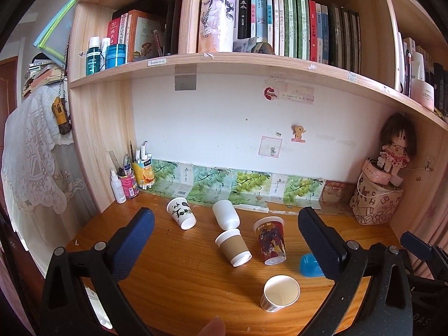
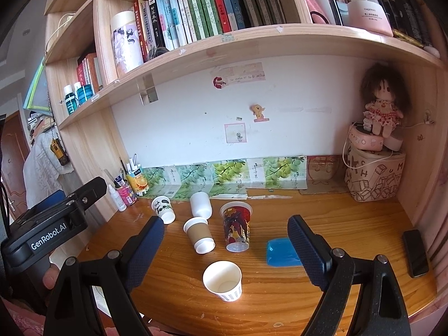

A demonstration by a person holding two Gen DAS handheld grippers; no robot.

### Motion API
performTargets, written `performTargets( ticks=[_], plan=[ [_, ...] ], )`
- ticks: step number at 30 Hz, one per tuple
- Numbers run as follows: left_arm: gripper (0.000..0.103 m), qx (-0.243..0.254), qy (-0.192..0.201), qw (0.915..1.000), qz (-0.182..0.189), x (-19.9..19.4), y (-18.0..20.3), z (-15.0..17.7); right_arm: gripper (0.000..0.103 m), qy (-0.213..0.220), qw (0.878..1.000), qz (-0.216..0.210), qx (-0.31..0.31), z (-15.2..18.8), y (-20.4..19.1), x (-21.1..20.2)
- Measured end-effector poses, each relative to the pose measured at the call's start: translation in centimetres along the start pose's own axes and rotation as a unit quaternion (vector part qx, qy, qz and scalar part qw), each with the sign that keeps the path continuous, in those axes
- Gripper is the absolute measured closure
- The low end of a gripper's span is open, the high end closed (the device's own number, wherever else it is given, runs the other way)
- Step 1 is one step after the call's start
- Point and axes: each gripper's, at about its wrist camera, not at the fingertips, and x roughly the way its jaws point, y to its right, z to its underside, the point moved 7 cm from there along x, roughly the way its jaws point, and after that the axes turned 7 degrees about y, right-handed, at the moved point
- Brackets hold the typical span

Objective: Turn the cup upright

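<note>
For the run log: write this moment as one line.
left tongs open | right tongs open | striped cup upright | five cups down

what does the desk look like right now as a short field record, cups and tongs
upright cup: small paper cup, nearest, mouth up
upside-down cups: panda cup, plain white cup, brown-sleeved cup, red printed cup
on its side: blue cup, partly hidden behind a right finger
left tongs: open, holding nothing
right tongs: open, holding nothing
surface: wooden desk
other: black phone at right edge
</note>
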Motion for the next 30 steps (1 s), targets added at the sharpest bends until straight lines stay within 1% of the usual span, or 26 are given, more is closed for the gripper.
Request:
performTargets(
  ticks=[14, 15, 16, 30],
  plan=[
    [0.001, 0.000, -0.008, 1.0000, 0.002, 0.32, -0.08, 0.15, 0.013, -0.003, 1.000, 0.001, 0.001, 0.19, -0.14, 0.04],
    [0.001, 0.000, -0.008, 1.0000, 0.003, 0.32, -0.06, 0.15, 0.010, -0.003, 1.000, 0.002, 0.002, 0.20, -0.13, 0.05],
    [0.001, 0.001, -0.008, 1.0000, 0.003, 0.31, -0.07, 0.15, 0.000, -0.005, 1.000, 0.002, 0.002, 0.19, -0.11, 0.12],
    [0.000, 0.001, -0.014, 0.9999, 0.002, 0.47, -0.07, 0.61, 0.000, -0.007, 1.000, 0.002, 0.002, 0.25, -0.01, -0.27]
  ],
)
